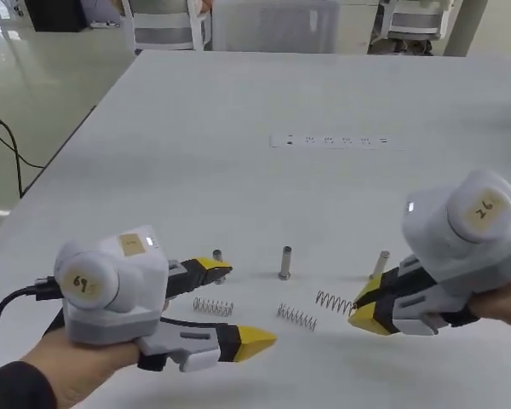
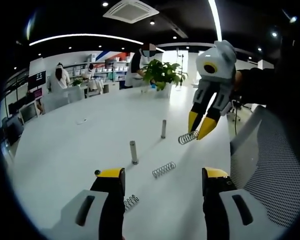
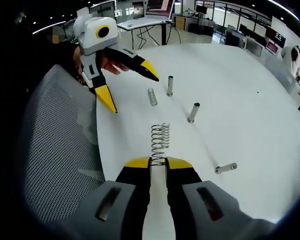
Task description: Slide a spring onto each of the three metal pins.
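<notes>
Pins (image 1: 285, 262) all bare (right one toppled); right gripper (image 3: 158, 162) jaws pinch a spring (image 3: 160, 140), left gripper (image 1: 247, 304) jaws spread, two springs (image 1: 213, 307) on desk (image 1: 238, 170).

A long white table (image 1: 238, 128) runs toward grey-and-white chairs (image 1: 162, 25) at its far end, with a white power strip (image 1: 336, 141) lying on it. The floor (image 1: 34, 77) at the left is pale and glossy, reflecting light. In the left gripper view the ceiling is dark, with a cassette air-conditioning unit (image 2: 130, 10), a curved light strip (image 2: 85, 35) and small spotlights. A potted plant (image 2: 162, 74) stands at the table's end, a grey mesh chair back (image 2: 275, 165) close by. In the right gripper view a desk (image 3: 145, 20) stands beyond.
</notes>
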